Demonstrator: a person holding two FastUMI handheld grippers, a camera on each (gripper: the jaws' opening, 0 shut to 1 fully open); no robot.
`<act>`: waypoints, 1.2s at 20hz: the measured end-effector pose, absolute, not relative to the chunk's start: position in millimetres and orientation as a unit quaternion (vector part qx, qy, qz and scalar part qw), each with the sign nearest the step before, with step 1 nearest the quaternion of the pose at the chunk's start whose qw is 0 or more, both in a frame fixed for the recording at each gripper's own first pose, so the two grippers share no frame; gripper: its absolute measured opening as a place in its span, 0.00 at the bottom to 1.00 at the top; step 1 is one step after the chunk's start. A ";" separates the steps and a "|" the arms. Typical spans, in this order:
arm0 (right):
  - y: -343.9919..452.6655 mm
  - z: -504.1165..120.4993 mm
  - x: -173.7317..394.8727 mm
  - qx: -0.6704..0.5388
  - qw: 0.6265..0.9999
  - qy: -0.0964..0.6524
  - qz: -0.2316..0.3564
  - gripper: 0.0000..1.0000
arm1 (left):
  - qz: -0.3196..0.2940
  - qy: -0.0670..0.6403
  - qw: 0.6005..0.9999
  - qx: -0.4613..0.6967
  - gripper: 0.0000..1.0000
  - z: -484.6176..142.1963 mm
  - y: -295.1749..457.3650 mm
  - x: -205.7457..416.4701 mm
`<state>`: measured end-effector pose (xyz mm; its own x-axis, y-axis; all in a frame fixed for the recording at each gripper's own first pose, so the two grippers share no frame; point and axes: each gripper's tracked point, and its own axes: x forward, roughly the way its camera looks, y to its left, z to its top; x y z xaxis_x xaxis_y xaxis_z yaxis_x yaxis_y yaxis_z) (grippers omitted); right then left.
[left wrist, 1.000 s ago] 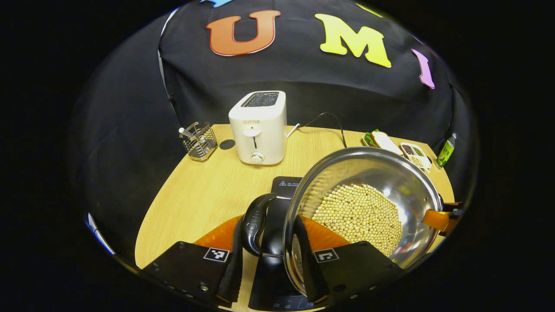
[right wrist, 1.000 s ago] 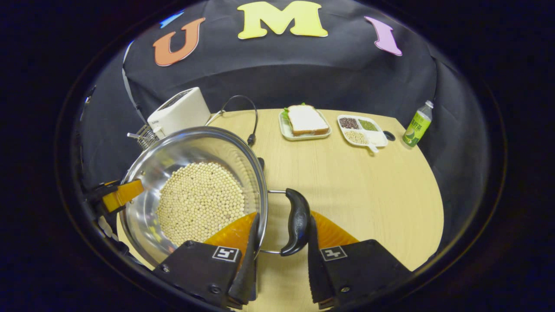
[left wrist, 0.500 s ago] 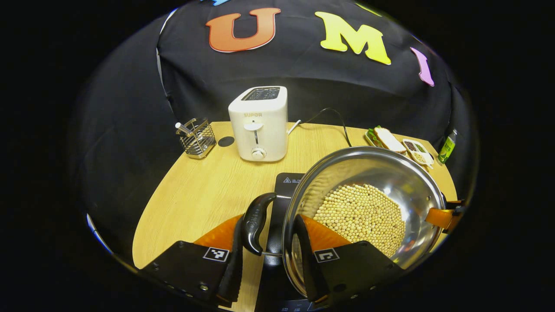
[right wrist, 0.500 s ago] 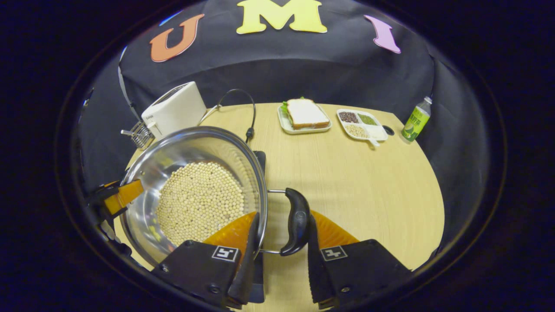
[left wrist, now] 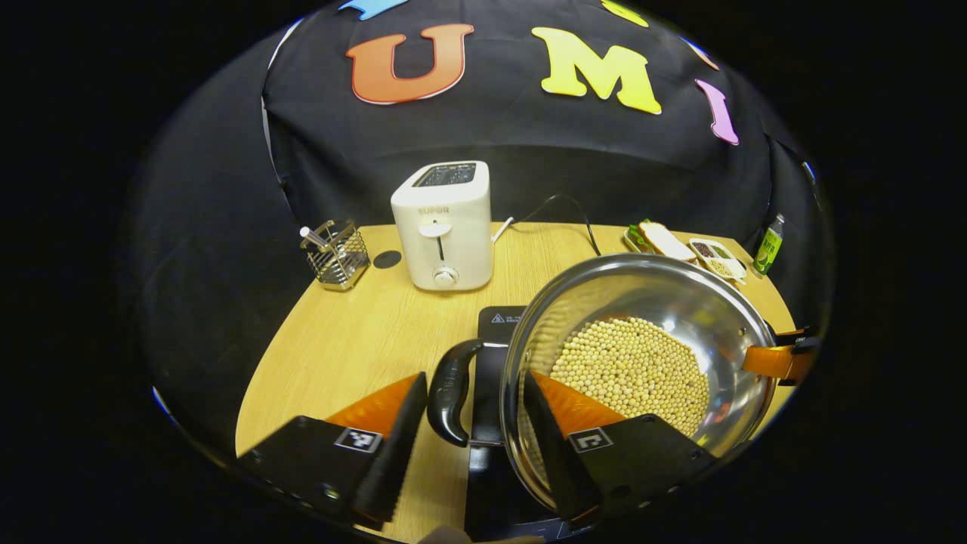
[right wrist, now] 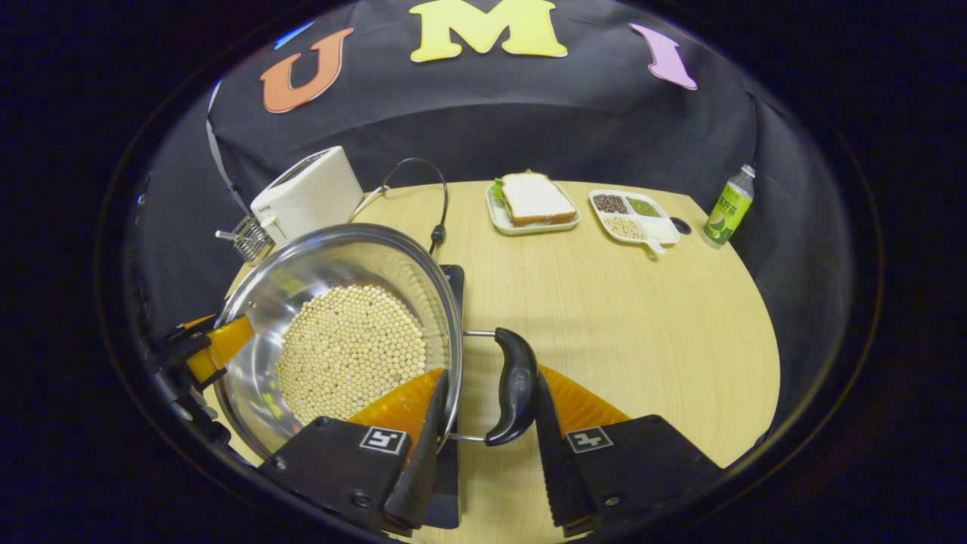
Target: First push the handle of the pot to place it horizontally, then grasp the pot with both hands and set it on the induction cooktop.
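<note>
The steel pot [left wrist: 642,302] full of pale beans [left wrist: 631,374] rests on the black induction cooktop [left wrist: 498,321], its two black handles lying level to either side. My left gripper [left wrist: 474,375] is open: one finger stands clear outside the left handle [left wrist: 451,393], the other is inside the rim. In the right gripper view, the pot [right wrist: 317,272] covers most of the cooktop [right wrist: 453,283]. My right gripper [right wrist: 491,372] straddles the right handle [right wrist: 515,385] and the rim, its jaws slightly parted.
A white toaster [left wrist: 444,225] and a wire holder [left wrist: 336,243] stand at the back left. Its cord [right wrist: 430,196] loops behind the pot. A sandwich plate [right wrist: 532,200], a divided dish [right wrist: 633,215] and a green bottle [right wrist: 727,208] sit at the back right.
My left gripper's jaws have spread off the left handle. The right gripper's jaws have widened a little. The pot has settled slightly onto the cooktop.
</note>
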<state>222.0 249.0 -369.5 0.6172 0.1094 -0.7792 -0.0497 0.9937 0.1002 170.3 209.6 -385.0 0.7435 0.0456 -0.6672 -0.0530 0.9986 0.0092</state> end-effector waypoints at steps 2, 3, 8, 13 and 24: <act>243.7 -368.3 221.5 0.032 0.904 0.424 0.043 0.73 | 0.033 0.342 0.939 0.004 0.97 -377.1 216.4 170.7; 242.9 -366.5 223.5 0.034 0.908 0.416 0.044 0.83 | 0.033 0.341 0.940 0.004 0.95 -374.6 215.7 168.2; 239.3 -351.5 220.9 0.011 0.921 0.384 0.063 0.87 | 0.051 0.320 0.946 0.019 0.96 -358.6 223.3 163.1; 224.0 -314.2 215.9 -0.033 0.938 0.336 0.071 0.83 | 0.048 0.293 0.955 0.026 0.96 -329.2 214.9 152.9; 164.4 -185.6 164.2 -0.048 0.973 0.201 0.100 0.87 | 0.038 0.171 0.984 0.028 0.95 -186.1 121.7 103.2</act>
